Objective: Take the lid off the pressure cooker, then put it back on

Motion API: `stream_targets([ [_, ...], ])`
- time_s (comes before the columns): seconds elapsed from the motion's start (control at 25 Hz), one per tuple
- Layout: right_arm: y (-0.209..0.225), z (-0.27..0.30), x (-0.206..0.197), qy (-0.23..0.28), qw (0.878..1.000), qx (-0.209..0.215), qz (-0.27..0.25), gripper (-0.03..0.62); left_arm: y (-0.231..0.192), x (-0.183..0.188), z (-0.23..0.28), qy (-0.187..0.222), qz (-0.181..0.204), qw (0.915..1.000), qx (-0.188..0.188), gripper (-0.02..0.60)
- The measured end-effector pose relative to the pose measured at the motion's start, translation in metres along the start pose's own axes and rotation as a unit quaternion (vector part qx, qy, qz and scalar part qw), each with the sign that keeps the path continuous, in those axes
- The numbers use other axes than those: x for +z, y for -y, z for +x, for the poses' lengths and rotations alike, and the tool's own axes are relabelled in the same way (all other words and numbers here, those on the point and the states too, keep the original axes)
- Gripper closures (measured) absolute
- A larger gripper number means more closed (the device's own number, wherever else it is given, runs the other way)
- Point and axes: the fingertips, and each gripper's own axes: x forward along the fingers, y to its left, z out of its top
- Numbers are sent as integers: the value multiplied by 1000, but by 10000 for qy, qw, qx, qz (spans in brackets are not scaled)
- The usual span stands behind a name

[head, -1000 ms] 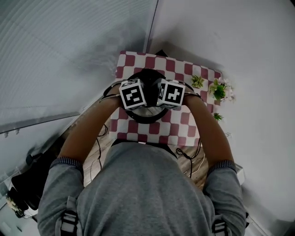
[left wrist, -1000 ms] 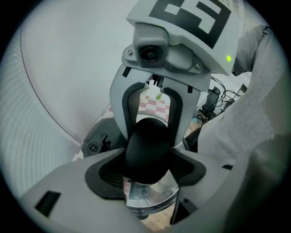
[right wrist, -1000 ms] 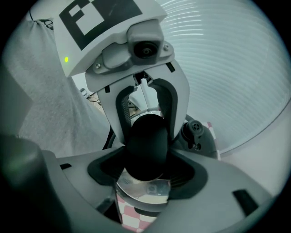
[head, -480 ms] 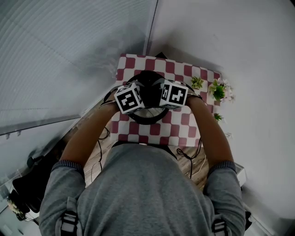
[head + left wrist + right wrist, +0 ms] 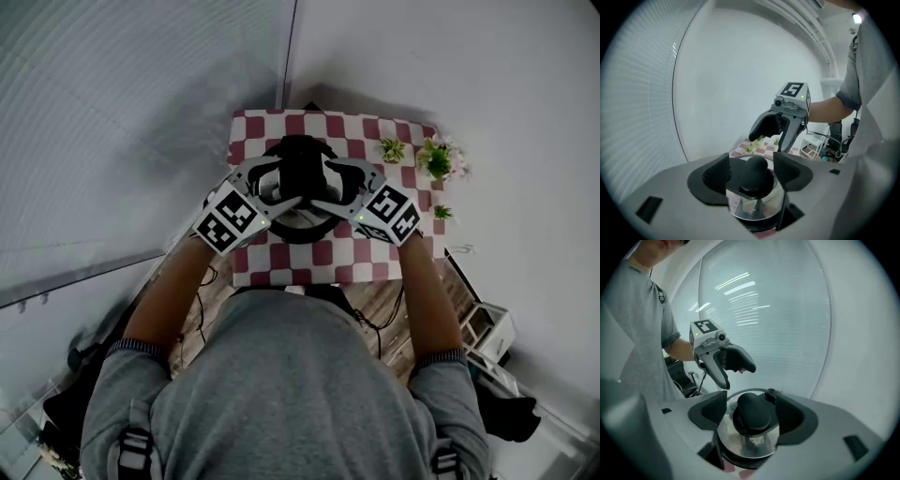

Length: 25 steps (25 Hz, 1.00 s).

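Staged test room: bare white walls, window blinds, checkered table, potted plants, loose cables.

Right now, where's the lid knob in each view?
Head view: knob upper centre, over the checked table.
Left gripper view: low centre, between the jaws.
Right gripper view: low centre, between the jaws.
Shared landmark: the glass lid under it.

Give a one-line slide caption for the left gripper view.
Left gripper with open jaws flanking the black knob of the lid.
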Motion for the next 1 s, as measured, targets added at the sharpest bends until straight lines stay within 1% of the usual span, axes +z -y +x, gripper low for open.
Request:
stream_targets([
  [0.08, -4, -14, 6, 382, 9982, -410, 212, 259, 9, 8, -10, 297, 19, 9996, 35, 265],
  [0.2, -13, -37, 13, 1021, 9897, -892, 459, 286, 23, 16, -23, 714, -86, 9973, 130, 267],
  [0.32, -34, -58, 18, 1574, 9799, -1037, 647, 323, 39, 21, -36, 1078, -224, 9935, 278, 277],
  [0.4, -49, -69, 20, 1800, 9754, -1098, 651, 343, 51, 23, -44, 1288, -278, 9906, 375, 304],
  [0.48, -62, -78, 19, 1940, 9720, -1192, 576, 366, 63, 23, -49, 1423, -319, 9881, 484, 332],
  [0.56, -75, -86, 16, 2045, 9693, -1253, 548, 410, 75, 23, -54, 1509, -363, 9860, 611, 368],
  [0.64, -88, -92, 11, 2161, 9668, -1235, 575, 425, 89, 22, -59, 1614, -355, 9833, 757, 423],
  [0.72, -100, -98, 7, 2259, 9645, -1246, 560, 471, 100, 18, -65, 1661, -376, 9808, 947, 471],
  [0.84, -116, -108, -1, 2346, 9617, -1336, 470, 533, 116, 19, -73, 1875, -453, 9734, 1239, 532],
  [0.92, -125, -115, -5, 2392, 9593, -1450, 381, 579, 128, 19, -80, 1956, -411, 9692, 1437, 555],
  [1.0, -133, -120, -8, 2444, 9573, -1505, 352, 589, 139, 17, -86, 1977, -344, 9667, 1586, 563],
])
